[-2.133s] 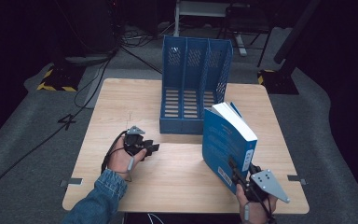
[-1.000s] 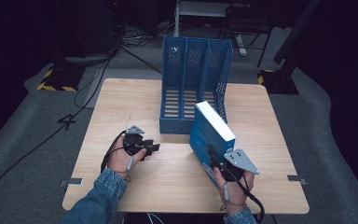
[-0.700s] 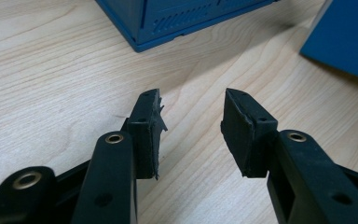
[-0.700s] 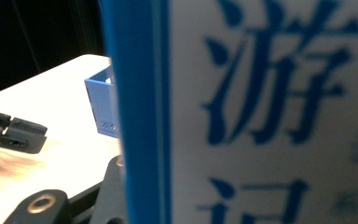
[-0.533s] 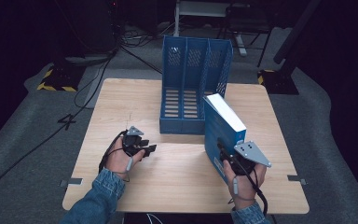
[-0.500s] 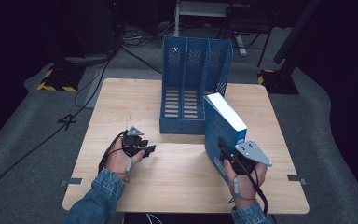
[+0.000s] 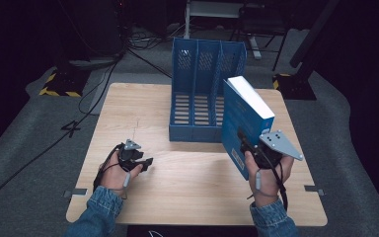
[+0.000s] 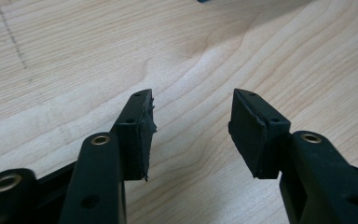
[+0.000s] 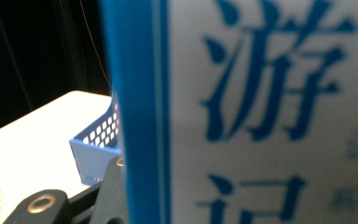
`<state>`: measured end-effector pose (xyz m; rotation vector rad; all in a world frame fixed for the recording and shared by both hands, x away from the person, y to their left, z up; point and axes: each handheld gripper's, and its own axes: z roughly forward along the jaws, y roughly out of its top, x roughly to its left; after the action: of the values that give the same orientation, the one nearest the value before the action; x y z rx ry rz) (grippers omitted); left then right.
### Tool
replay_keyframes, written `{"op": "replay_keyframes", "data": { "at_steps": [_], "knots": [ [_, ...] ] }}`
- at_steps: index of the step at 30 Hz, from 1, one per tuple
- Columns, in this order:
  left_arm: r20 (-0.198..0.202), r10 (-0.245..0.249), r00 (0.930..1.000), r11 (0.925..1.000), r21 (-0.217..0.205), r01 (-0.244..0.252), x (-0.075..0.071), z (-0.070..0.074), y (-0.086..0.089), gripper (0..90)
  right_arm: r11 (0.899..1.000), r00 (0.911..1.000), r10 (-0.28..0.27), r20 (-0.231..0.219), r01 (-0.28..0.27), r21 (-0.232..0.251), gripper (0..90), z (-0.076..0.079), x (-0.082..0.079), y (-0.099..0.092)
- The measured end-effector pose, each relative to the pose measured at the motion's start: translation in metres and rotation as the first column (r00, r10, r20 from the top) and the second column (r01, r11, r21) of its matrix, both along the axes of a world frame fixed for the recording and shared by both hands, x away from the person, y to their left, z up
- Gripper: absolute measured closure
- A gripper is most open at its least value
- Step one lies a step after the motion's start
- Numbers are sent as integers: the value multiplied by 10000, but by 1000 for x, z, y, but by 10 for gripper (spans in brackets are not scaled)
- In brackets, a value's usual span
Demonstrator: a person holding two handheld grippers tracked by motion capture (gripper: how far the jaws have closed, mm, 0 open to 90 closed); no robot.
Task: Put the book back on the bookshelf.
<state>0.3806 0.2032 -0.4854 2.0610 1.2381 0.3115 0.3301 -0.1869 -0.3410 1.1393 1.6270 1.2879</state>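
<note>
My right tool (image 7: 249,148) pinching a blue book (image 7: 244,116) upright beside the blue file rack (image 7: 202,94), cover characters 游 and 记 legible, my left tool (image 8: 191,133) spread, just opening, empty over the desk (image 7: 177,182)

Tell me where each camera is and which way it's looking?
High view: above the person's side, facing forward and down on the table, rack and book; forearms, hands, left gripper and right gripper show.
Left gripper view: on that gripper, facing the tabletop; its open jaws show.
Right gripper view: on that gripper, close against the book's cover; one jaw shows.
Shared: high and right gripper views both show book and rack.
</note>
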Motion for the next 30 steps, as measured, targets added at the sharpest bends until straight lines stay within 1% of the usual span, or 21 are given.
{"op": "replay_keyframes", "data": {
  "at_steps": [1, 2, 3, 5, 8, 9, 10, 11, 12, 13, 14, 18, 19, 21, 22, 26, 28, 29, 30],
  "knots": [
    [0, 0, 10000, 10000, 0, 0, 0, 0, 0, 487, 10000, 10000, 16, 54, -17, 44, 617, 3, 2, 0],
    [95, 186, 9998, 9997, 162, -188, -2, -2, 4, 478, 9999, 10000, 1, 27, -1, 124, 617, 6, 4, 0],
    [116, 251, 9996, 9994, 220, -253, -3, -3, 7, 472, 9998, 10000, 32, -36, -32, 204, 617, 9, 5, 0],
    [256, 362, 9990, 9985, 412, -373, -4, -5, 12, 453, 9995, 10000, 54, -25, -53, 322, 617, 14, 9, 1],
    [338, 577, 9978, 9958, 689, -600, -7, -7, 18, 424, 9995, 10000, 47, 40, -48, 306, 617, 21, 16, 4],
    [338, 577, 9978, 9958, 689, -600, -7, -7, 18, 415, 9995, 10000, 47, 40, -48, 306, 617, 21, 16, 4],
    [412, 745, 9964, 9937, 812, -776, -8, -9, 21, 405, 9994, 9999, 59, 102, -62, 327, 617, 25, 23, 6],
    [412, 745, 9964, 9937, 812, -776, -8, -9, 21, 392, 9994, 9999, 59, 102, -62, 327, 617, 25, 23, 6],
    [427, 828, 9957, 9914, 976, -866, -9, -10, 25, 378, 9993, 9999, 26, 137, -31, 384, 617, 28, 29, 7],
    [427, 828, 9957, 9914, 976, -866, -9, -10, 25, 370, 9993, 9999, 26, 137, -31, 384, 617, 28, 29, 7],
    [426, 823, 9957, 9903, 1088, -865, -10, -12, 27, 370, 9994, 9999, 11, 127, -16, 350, 617, 29, 32, 7],
    [677, 1004, 9926, 9892, 1006, -1069, -11, -15, 31, 325, 9991, 9997, -48, 225, 39, 424, 617, 34, 43, 8],
    [710, 1005, 9924, 9894, 983, -1073, -11, -16, 32, 306, 9989, 9997, -29, 253, 17, 462, 617, 35, 46, 8],
    [917, 1036, 9904, 9898, 879, -1117, -10, -19, 34, 263, 9981, 9997, -1, 234, -13, 610, 617, 37, 53, 9],
    [916, 1070, 9900, 9895, 871, -1150, -10, -19, 34, 245, 9979, 9998, -33, 193, 21, 649, 617, 39, 56, 10],
    [893, 1112, 9898, 9892, 861, -1189, -10, -19, 33, 237, 9984, 9998, -121, 128, 114, 551, 617, 43, 71, 13],
    [894, 1111, 9898, 9892, 858, -1188, -10, -19, 33, 237, 9986, 9998, -184, 75, 180, 495, 617, 45, 81, 15],
    [894, 1111, 9898, 9892, 858, -1188, -10, -19, 33, 236, 9986, 9998, -184, 75, 180, 495, 617, 45, 81, 15],
    [894, 1113, 9898, 9891, 864, -1190, -10, -19, 33, 236, 9986, 9998, -206, 56, 203, 488, 617, 45, 90, 17]
  ]
}}
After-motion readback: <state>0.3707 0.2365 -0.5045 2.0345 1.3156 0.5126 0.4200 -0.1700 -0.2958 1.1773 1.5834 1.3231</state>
